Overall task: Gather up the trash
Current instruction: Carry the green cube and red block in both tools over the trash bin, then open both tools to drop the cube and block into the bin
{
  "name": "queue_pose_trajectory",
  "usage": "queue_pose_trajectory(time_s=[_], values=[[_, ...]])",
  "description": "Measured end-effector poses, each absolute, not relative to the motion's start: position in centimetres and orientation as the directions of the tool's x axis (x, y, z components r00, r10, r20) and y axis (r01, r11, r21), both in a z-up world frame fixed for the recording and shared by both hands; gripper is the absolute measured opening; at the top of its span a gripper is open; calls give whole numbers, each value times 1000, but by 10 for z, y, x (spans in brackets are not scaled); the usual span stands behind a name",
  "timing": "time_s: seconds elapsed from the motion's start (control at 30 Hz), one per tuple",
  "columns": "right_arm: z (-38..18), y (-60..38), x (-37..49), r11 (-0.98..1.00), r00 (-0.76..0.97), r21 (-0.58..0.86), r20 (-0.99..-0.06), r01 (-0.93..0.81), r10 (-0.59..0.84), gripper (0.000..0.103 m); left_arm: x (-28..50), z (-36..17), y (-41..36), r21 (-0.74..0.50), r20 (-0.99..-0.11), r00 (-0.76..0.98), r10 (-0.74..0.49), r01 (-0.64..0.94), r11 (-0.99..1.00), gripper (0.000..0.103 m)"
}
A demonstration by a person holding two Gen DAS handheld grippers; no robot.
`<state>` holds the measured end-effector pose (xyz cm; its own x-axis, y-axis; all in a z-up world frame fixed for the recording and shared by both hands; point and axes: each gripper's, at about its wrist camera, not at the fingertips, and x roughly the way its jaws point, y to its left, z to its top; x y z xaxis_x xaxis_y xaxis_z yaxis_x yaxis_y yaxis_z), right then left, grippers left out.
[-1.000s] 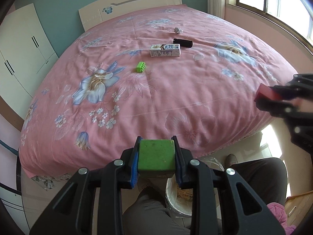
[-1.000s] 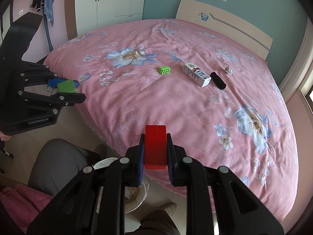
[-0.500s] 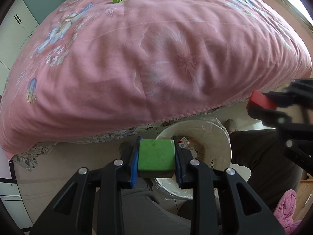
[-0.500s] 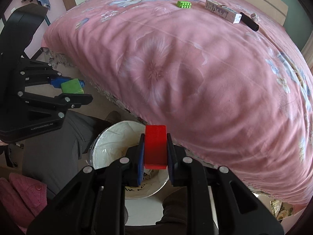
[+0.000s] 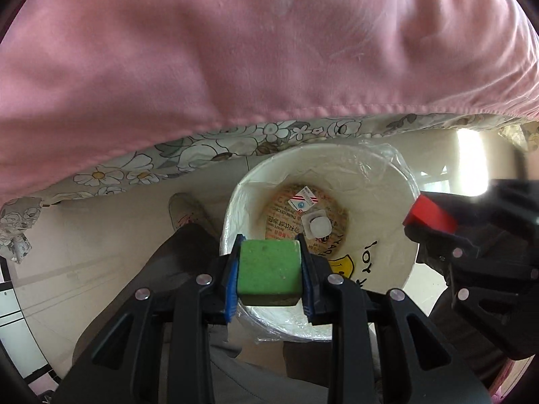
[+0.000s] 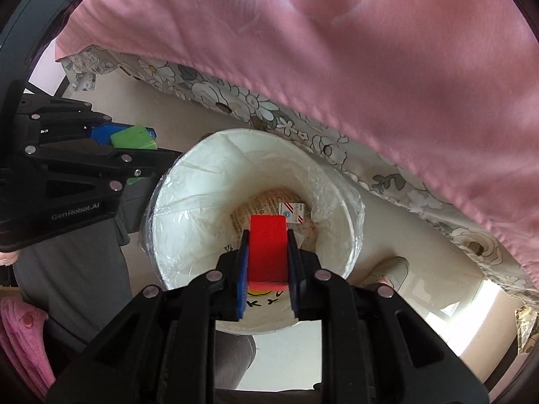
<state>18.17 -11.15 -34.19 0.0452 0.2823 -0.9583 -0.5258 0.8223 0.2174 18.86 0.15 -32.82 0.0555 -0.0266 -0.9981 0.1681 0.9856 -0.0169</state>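
My left gripper (image 5: 269, 269) is shut on a green block (image 5: 268, 266) and holds it over the near rim of a white trash bin (image 5: 387, 181) lined with clear plastic. My right gripper (image 6: 267, 252) is shut on a red block (image 6: 268, 245) above the bin's opening (image 6: 188, 202). The bin's bottom holds a small carton (image 5: 305, 199) and a white cap (image 5: 319, 225). The right gripper with the red block (image 5: 429, 215) shows at the right of the left wrist view; the left gripper with the green block (image 6: 133, 136) shows at the left of the right wrist view.
The pink bedspread (image 5: 235, 50) hangs over the bed's edge just beyond the bin, with a floral sheet (image 5: 202, 148) under it. My legs in grey trousers (image 6: 74, 286) and shoes (image 5: 188, 208) flank the bin on the tiled floor.
Both grippers have tilted down from the bed top toward the floor and closed in over the bin. Each still holds its block.
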Motion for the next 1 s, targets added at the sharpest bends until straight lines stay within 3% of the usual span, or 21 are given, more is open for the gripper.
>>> queue_pose_trajectory(time_s=[0.57, 0.9, 0.93, 1.0], values=[[-439, -95, 178, 846, -170, 317, -948, -429, 269, 21, 202, -416, -8, -120, -985, -136, -105, 109, 987, 32], [-464, -89, 177, 858, -187, 296, -953, -421, 237, 21, 198, -453, -8, -145, -967, -220, -125, 76, 987, 32], [-466, -88, 177, 858, -192, 297, -953, -420, 236, 21, 198, -456, -8, -149, -966, -225, -130, 71, 986, 34], [-472, -87, 176, 857, -198, 295, -953, -423, 230, 21, 199, -463, -7, -153, -964, -229, -136, 55, 987, 48]])
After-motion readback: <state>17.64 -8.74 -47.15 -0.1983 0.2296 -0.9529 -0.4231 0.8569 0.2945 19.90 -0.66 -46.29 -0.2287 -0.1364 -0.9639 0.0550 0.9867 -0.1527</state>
